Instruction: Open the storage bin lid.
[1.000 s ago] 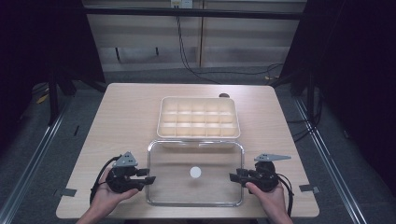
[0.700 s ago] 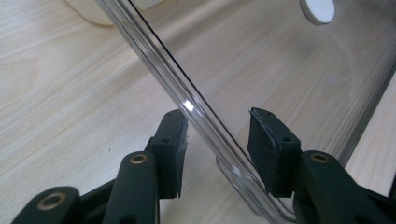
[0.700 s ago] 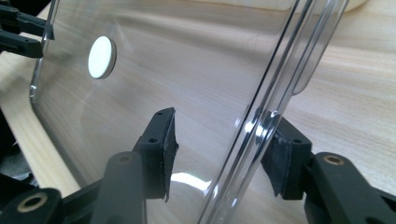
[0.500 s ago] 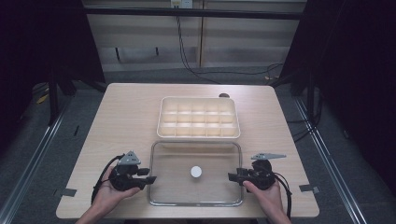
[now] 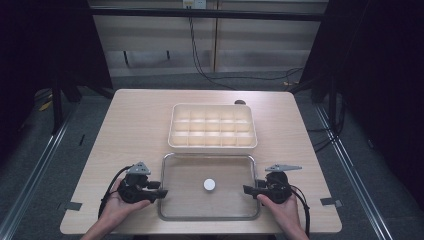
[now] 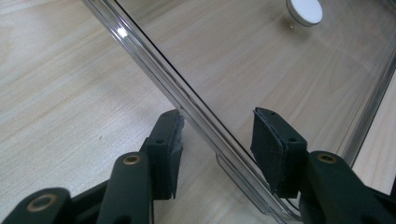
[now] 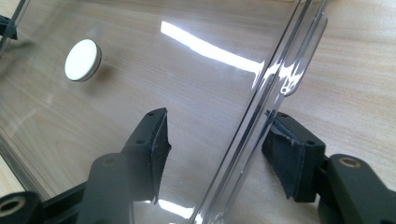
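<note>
A clear plastic lid [image 5: 185, 202] with a white round knob [image 5: 209, 184] lies flat on the table, just in front of a cream compartment box [image 5: 212, 146]. My left gripper [image 5: 161, 193] straddles the lid's left rim. In the left gripper view its pads [image 6: 169, 140] stand apart from the rim [image 6: 205, 126], so the left gripper [image 6: 219, 140] is open. My right gripper [image 5: 248, 189] straddles the right rim in the same way; the right gripper view shows the right gripper [image 7: 219, 144] open around the lid's edge [image 7: 254, 116]. Both pairs of jaws have just been opening with the rim between them.
The light wooden table [image 5: 135, 125] has bare room left and right of the box. A small dark object [image 5: 240, 102] sits behind the box near the far edge. Cables trail from both grippers toward the near edge. Dark floor and rails surround the table.
Both pairs of jaws have spread wider around the lid's rim. The lid and both hands have stayed almost where they were.
</note>
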Available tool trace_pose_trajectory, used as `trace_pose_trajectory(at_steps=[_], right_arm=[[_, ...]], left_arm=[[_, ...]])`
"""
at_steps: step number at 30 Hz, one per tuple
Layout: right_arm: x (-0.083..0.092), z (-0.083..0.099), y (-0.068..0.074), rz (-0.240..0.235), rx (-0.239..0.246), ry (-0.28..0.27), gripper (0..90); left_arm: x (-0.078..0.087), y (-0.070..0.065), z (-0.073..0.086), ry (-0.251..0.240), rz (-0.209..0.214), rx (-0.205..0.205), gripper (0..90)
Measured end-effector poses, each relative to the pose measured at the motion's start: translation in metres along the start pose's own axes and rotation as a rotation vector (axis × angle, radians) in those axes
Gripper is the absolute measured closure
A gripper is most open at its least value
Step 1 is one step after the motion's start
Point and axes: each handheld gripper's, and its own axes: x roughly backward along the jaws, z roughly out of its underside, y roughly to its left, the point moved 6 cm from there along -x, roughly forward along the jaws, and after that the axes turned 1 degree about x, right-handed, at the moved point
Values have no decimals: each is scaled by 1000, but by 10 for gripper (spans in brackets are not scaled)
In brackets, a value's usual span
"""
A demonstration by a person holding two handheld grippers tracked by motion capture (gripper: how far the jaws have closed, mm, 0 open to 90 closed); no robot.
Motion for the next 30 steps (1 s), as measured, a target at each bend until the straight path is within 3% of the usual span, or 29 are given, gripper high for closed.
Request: trace_pose_trajectory(at_steps=[8, 13, 19, 22, 23, 24, 25, 26, 28, 30], right_arm=[[-1, 0, 1, 31, 25, -2, 375], [-1, -1, -3, 54, 37, -10, 407], [0, -1, -5, 39, 18, -15, 422], [0, -2, -6, 50, 8, -17, 380], [1, -2, -8, 54, 7, -23, 382], [4, -5, -8, 28, -1, -61, 389], [4, -5, -8, 28, -1, -61, 389], [6, -6, -9, 22, -2, -71, 383], [6, -7, -9, 17, 5, -76, 380], [7, -7, -8, 14, 2, -78, 377]], left_arm=[[-4, -1, 0, 25, -6, 15, 492], [-11, -3, 1, 27, -17, 13, 416], [-11, -2, 1, 28, -10, 14, 407], [-11, -2, 1, 25, -14, 12, 403], [-12, -2, 0, 18, -15, 17, 401], [-11, 0, 0, 20, -14, 27, 375], [-11, 0, 0, 20, -14, 27, 415], [-12, -1, 1, 17, -42, -19, 474], [-13, -3, 1, 16, -28, -11, 424], [-14, -4, 1, 26, -36, -35, 414]])
